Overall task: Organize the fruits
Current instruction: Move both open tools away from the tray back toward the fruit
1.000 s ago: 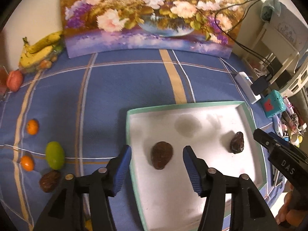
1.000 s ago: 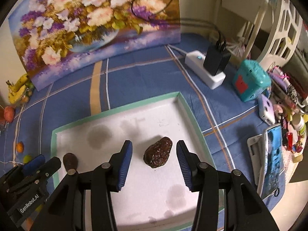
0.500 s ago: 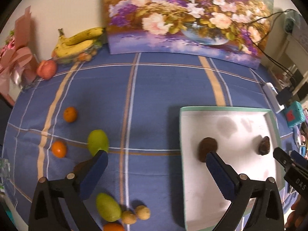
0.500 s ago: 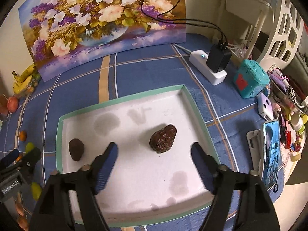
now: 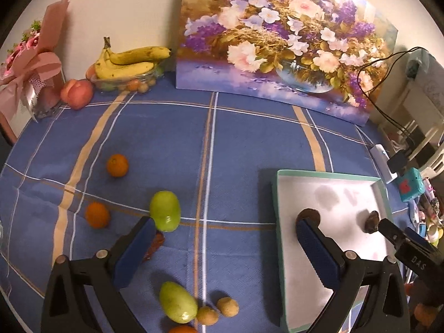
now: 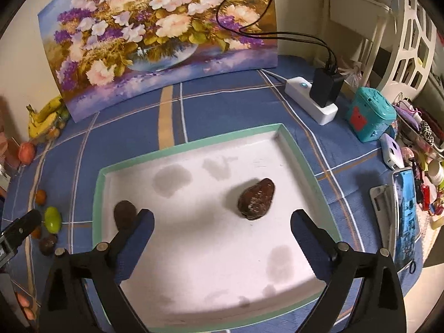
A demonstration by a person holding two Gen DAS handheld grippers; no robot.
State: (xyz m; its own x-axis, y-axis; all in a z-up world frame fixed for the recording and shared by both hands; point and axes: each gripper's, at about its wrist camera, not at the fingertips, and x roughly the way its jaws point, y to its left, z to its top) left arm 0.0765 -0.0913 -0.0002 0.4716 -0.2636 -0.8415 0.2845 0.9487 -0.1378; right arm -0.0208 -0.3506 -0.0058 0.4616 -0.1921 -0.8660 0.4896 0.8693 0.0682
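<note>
Both jaws gape empty: left gripper beside a green fruit, right gripper over the tray, a dark fruit, maybe avocado, between them.

The right gripper, seen from the left wrist, reads "DAS".

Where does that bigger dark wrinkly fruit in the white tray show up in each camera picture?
Left wrist view: the dark wrinkled fruit sits small at far right, near the tray's right wall.
Right wrist view: it lies large, right of centre.
Shared landmark: the flower painting standing behind the green-rimmed tray.
</note>
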